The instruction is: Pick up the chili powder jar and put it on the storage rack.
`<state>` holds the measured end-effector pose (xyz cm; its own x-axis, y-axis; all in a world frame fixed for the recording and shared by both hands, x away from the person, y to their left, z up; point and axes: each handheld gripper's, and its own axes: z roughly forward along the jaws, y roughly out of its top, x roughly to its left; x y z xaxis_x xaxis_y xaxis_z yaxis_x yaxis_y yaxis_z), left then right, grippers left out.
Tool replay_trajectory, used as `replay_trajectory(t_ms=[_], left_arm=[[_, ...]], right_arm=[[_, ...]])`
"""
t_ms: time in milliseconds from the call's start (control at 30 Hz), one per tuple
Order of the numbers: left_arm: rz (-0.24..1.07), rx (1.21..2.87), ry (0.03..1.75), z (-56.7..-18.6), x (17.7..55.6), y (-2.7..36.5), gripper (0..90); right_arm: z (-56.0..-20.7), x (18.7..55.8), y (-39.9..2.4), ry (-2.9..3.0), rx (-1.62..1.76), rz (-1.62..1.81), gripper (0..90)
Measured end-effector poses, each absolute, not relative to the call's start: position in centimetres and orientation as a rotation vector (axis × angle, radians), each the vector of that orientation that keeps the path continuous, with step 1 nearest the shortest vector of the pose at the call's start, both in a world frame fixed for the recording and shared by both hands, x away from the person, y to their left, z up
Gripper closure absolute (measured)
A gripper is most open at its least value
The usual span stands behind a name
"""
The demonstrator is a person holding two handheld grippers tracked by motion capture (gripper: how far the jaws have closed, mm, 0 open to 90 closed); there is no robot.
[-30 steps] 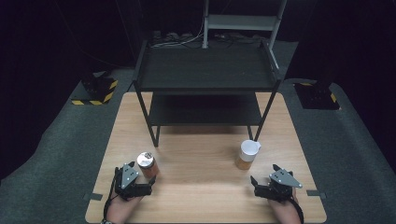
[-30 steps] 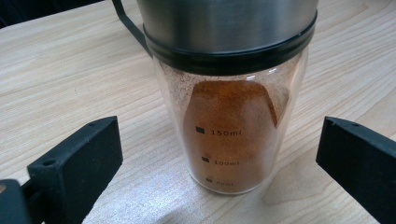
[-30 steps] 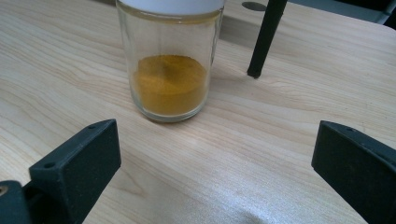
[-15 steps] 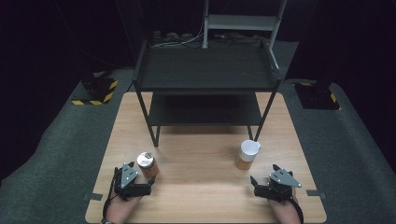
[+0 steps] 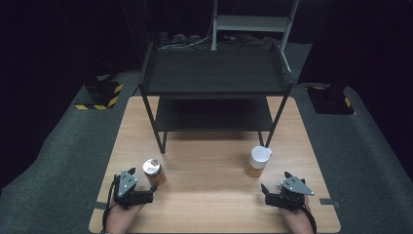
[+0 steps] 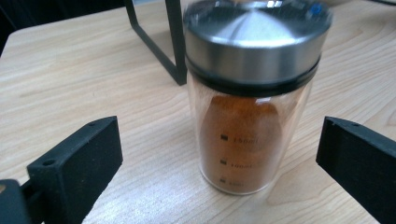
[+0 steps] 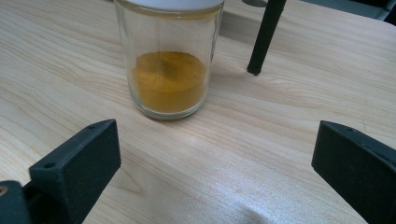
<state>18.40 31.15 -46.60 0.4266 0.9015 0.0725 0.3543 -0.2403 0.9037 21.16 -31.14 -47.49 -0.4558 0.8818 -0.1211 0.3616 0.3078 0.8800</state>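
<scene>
A black two-tier shelf [image 5: 214, 92] stands at the far half of the wooden counter [image 5: 209, 204]. Near left, the left gripper [image 5: 146, 193] rests with jaws released just short of a steel-lidded jar [image 5: 152, 170] of brown powder. Near right, the right gripper [image 5: 269, 191], jaws also released, faces a white-lidded jar [image 5: 257, 162] of yellow powder.
</scene>
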Motion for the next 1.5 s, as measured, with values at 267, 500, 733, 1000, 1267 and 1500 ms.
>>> replay_trajectory(t_ms=[267, 500, 733, 1000, 1267, 1500], left_arm=[[0.781, 1.781, 1.043, -46.1, 18.0, 30.9, 0.5], [0.760, 1.737, 1.023, -46.0, 17.9, 31.0, 0.4], [0.751, 1.719, 1.011, -45.9, 18.2, 30.7, 0.4], [0.754, 1.709, 1.008, -45.8, 18.7, 30.1, 0.4], [0.727, 1.677, 1.039, -46.3, 19.4, 30.1, 3.7], [0.740, 1.656, 1.038, -46.6, 19.6, 30.3, 12.1]], right_arm=[[-47.5, 21.1, -31.1, 1.963, 1.100, 1.095, 0.5], [-47.5, 21.1, -31.1, 1.965, 1.101, 1.095, 0.4], [-47.5, 21.1, -31.1, 1.965, 1.095, 1.093, 0.4], [-47.5, 21.1, -31.1, 1.963, 1.092, 1.092, 0.4], [-47.4, 21.2, -30.9, 1.971, 1.098, 1.073, 0.5], [-47.3, 21.2, -30.7, 1.978, 1.099, 1.058, 0.5]])
